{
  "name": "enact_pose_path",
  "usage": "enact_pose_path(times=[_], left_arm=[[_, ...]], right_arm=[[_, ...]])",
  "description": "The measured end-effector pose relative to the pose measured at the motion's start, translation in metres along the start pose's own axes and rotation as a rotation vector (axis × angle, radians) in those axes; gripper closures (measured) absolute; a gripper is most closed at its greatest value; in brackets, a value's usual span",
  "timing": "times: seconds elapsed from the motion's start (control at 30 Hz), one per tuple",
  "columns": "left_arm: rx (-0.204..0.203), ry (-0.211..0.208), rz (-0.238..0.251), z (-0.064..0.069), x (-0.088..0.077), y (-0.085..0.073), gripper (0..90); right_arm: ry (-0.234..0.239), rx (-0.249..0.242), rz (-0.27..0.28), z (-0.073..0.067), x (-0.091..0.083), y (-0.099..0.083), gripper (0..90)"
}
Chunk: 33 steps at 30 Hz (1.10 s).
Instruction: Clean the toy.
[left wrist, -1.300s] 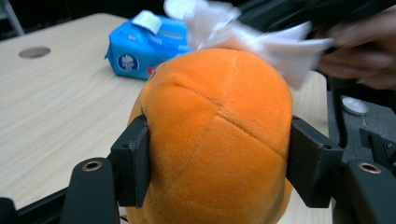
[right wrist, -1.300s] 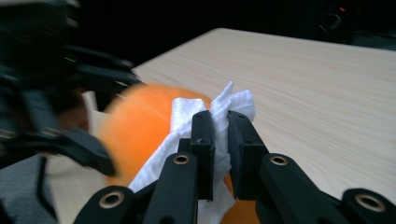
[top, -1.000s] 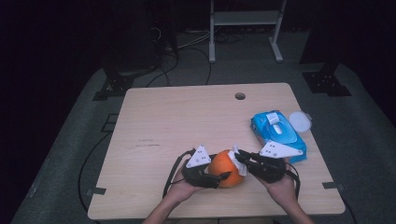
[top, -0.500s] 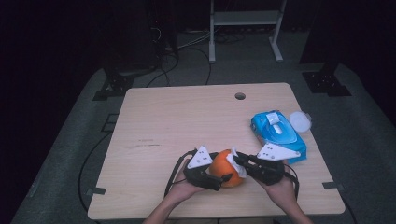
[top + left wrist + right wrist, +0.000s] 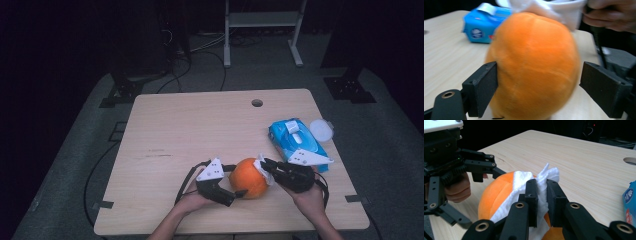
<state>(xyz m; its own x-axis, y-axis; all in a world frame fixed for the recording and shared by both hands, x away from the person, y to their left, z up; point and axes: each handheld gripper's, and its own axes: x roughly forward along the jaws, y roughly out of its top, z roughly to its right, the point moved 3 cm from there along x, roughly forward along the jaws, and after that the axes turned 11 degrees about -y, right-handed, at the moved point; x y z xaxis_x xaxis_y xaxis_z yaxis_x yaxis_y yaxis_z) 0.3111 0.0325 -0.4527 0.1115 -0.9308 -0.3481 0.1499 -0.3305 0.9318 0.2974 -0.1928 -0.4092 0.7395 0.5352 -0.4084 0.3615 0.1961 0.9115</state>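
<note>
An orange plush ball [image 5: 247,177] rests on the wooden table [image 5: 200,130] near the front edge. My left gripper [image 5: 239,181] straddles it from the left. In the left gripper view the ball [image 5: 531,65] sits between the jaws of that gripper [image 5: 539,75]: the left pad is against it, the right pad stands clear. Those jaws have just been opening, then closing a little. My right gripper [image 5: 262,164] is shut on a white wipe [image 5: 524,182], which drapes over the ball's top right. In its own view the right gripper [image 5: 542,187] pinches the wipe's bunched top.
A blue pack of wipes [image 5: 295,142] lies right of the ball, close behind the right hand, with a round white lid [image 5: 321,130] beside it. A cable hole [image 5: 257,102] is near the table's far edge. The floor around is dark.
The left jaws have spread wider around the orange ball. The ball and the right gripper with its wipe have shifted slightly to the right.
</note>
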Motion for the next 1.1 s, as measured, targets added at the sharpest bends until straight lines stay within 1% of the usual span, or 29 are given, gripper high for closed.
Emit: enact_pose_path(times=[0.03, 0.07, 0.1, 0.13, 0.17, 0.23, 0.27, 0.3, 0.33, 0.37, 0.4, 0.43, 0.47, 0.5, 0.53, 0.57, 0.6, 0.63, 0.67, 0.73, 0.77, 0.83, 0.9, 0.93, 1.0, 1.03, 1.07, 1.1], left_arm=[[0.000, 0.000, 0.000, 0.000, 0.000, 0.000, 11.6], [-0.025, 0.018, -0.016, -0.003, 0.005, -0.001, 7.9], [-0.049, 0.013, -0.022, -0.004, 0.007, -0.003, 6.0], [-0.063, 0.003, -0.023, -0.005, 0.009, -0.004, 5.3], [-0.063, 0.002, -0.015, -0.005, 0.010, -0.005, 6.5], [-0.051, 0.017, -0.016, -0.002, 0.006, -0.003, 18.7], [-0.047, 0.019, -0.025, 0.000, 0.004, 0.000, 24.7], [-0.038, 0.018, -0.040, 0.003, 0.003, 0.004, 28.6], [-0.026, 0.021, -0.060, 0.006, 0.001, 0.008, 30.3], [-0.015, 0.027, -0.063, 0.008, -0.001, 0.013, 31.0], [-0.016, 0.028, -0.060, 0.010, -0.005, 0.017, 31.1], [-0.029, 0.022, -0.058, 0.010, -0.009, 0.022, 31.1], [-0.042, 0.014, -0.058, 0.010, -0.013, 0.025, 31.0], [-0.042, 0.014, -0.058, 0.010, -0.013, 0.025, 30.9], [-0.049, 0.033, -0.073, 0.009, -0.015, 0.025, 30.5], [-0.051, 0.057, -0.104, 0.008, -0.013, 0.021, 29.7], [-0.060, 0.064, -0.120, 0.006, -0.010, 0.017, 28.5], [-0.083, 0.062, -0.102, 0.005, -0.008, 0.013, 27.7], [-0.096, 0.062, -0.096, 0.004, -0.008, 0.012, 27.0], [-0.117, 0.067, -0.082, 0.002, -0.008, 0.011, 26.6], [-0.128, 0.074, -0.076, 0.001, -0.008, 0.011, 26.5], [-0.145, 0.087, -0.066, 0.000, -0.006, 0.010, 26.1], [-0.162, 0.106, -0.051, -0.001, -0.006, 0.009, 25.4], [-0.174, 0.117, -0.048, -0.003, -0.007, 0.008, 25.3], [-0.205, 0.142, -0.021, -0.005, -0.007, 0.007, 25.3], [-0.210, 0.151, -0.010, -0.005, -0.007, 0.006, 25.4], [-0.214, 0.150, -0.006, -0.005, -0.007, 0.006, 25.6], [-0.214, 0.152, -0.005, -0.005, -0.007, 0.006, 25.7]], right_arm=[[0.000, 0.000, 0.000, 0.000, 0.000, 0.000, 79.0], [0.016, -0.003, -0.001, -0.003, 0.001, 0.000, 79.1], [0.017, -0.008, -0.002, -0.004, 0.002, 0.000, 79.0], [0.020, -0.012, -0.003, -0.005, 0.002, 0.000, 79.1], [0.020, -0.014, -0.004, -0.006, 0.003, 0.000, 79.1], [0.015, -0.020, -0.001, -0.007, 0.003, 0.001, 79.1], [0.014, -0.017, -0.001, -0.007, 0.002, 0.001, 79.1], [0.012, -0.015, 0.004, -0.007, 0.001, 0.002, 79.1], [0.012, -0.017, 0.008, -0.008, 0.000, 0.003, 79.1], [0.005, -0.024, 0.016, -0.009, -0.002, 0.004, 79.2], [-0.008, -0.034, 0.020, -0.011, -0.003, 0.006, 79.2], [-0.013, -0.040, 0.028, -0.011, -0.004, 0.007, 79.2], [-0.008, -0.027, 0.033, -0.011, -0.005, 0.008, 79.2], [-0.008, -0.027, 0.033, -0.011, -0.005, 0.008, 79.2], [0.002, -0.005, 0.029, -0.010, -0.003, 0.007, 79.1], [-0.002, -0.006, 0.019, -0.009, 0.000, 0.006, 79.0], [-0.007, -0.007, 0.000, -0.009, 0.004, 0.002, 79.1], [-0.003, 0.003, -0.010, -0.009, 0.007, -0.001, 79.3], [-0.005, 0.007, -0.013, -0.010, 0.008, -0.003, 79.5], [-0.028, -0.026, -0.002, -0.016, 0.005, 0.000, 79.8], [-0.028, -0.034, 0.006, -0.019, 0.003, 0.002, 79.8], [-0.004, -0.055, 0.022, -0.029, 0.001, 0.005, 79.8], [0.002, -0.098, 0.028, -0.038, 0.001, 0.006, 79.5], [0.011, -0.100, 0.030, -0.041, 0.001, 0.006, 79.5], [0.037, -0.105, 0.031, -0.045, 0.002, 0.006, 79.2], [0.025, -0.123, 0.029, -0.046, 0.002, 0.006, 79.1], [0.001, -0.148, 0.031, -0.046, 0.002, 0.005, 79.0], [-0.011, -0.151, 0.028, -0.044, 0.002, 0.005, 78.8]])
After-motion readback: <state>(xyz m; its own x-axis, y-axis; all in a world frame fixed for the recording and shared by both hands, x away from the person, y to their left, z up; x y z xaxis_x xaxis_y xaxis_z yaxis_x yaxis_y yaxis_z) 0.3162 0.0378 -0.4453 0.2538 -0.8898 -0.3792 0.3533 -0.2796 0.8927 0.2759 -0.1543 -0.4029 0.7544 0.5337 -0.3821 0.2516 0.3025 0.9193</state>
